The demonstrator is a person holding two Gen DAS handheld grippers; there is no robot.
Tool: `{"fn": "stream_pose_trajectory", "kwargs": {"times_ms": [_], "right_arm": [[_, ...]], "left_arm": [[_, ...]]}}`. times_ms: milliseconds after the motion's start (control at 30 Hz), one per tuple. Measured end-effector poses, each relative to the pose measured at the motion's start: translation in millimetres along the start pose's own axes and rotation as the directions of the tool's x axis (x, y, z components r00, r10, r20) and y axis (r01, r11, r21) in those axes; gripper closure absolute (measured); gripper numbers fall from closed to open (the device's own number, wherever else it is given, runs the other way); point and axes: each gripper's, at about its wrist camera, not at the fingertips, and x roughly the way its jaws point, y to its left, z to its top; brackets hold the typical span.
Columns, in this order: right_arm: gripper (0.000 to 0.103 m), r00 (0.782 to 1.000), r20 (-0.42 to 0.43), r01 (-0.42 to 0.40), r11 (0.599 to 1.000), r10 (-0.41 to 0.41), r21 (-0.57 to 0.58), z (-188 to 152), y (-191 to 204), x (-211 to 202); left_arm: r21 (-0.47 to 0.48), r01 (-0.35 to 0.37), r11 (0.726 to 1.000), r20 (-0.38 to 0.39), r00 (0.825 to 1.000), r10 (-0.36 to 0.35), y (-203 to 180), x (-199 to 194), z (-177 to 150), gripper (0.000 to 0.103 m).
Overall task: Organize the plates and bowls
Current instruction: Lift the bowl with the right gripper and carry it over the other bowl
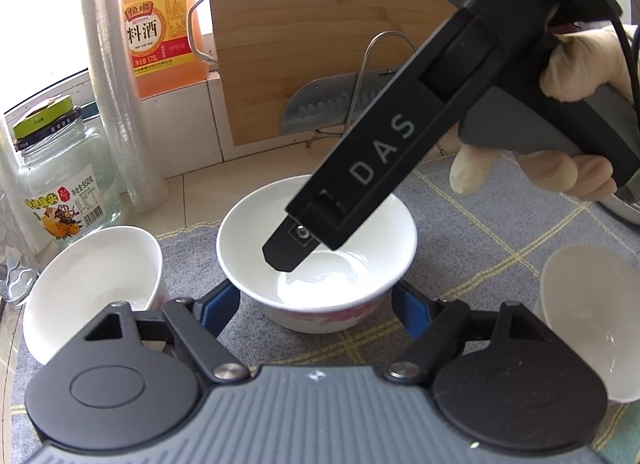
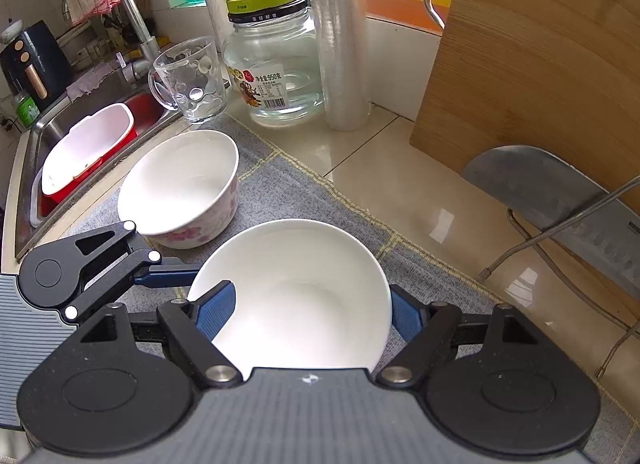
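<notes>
Three white bowls with pink flower prints stand on a grey checked mat point(image 1: 500, 224). In the left wrist view my left gripper point(image 1: 316, 304) is open, its blue pads on either side of the middle bowl point(image 1: 316, 264), low against its outer wall. A second bowl point(image 1: 96, 284) sits to the left and a third point(image 1: 592, 320) to the right. My right gripper point(image 1: 288, 252) reaches down into the middle bowl from above. In the right wrist view the right gripper point(image 2: 308, 312) is open, one pad inside the middle bowl point(image 2: 296, 292) and one outside. The left bowl point(image 2: 180, 188) stands behind.
A glass jar point(image 2: 276, 64), a glass mug point(image 2: 188, 80), a stack of plastic cups point(image 2: 340, 36) and a cooking wine bottle point(image 1: 160, 24) line the counter. A wooden cutting board point(image 2: 540, 44) and a cleaver on a wire rack point(image 2: 560, 200) stand at the right. A sink point(image 2: 92, 144) lies at the left.
</notes>
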Motion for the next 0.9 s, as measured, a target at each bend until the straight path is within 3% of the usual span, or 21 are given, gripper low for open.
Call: {"fn": "stream_pose_trajectory", "kwargs": {"times_ms": [900], "right_arm": [[0.017, 1.000, 0.005, 0.003, 0.999, -0.004, 0.046, -12.5, 22.0, -37.6]], "left_arm": [[0.036, 0.048, 0.998, -0.011, 0.999, -0.048, -14.6, -38.0, 7.3, 0.021]]}}
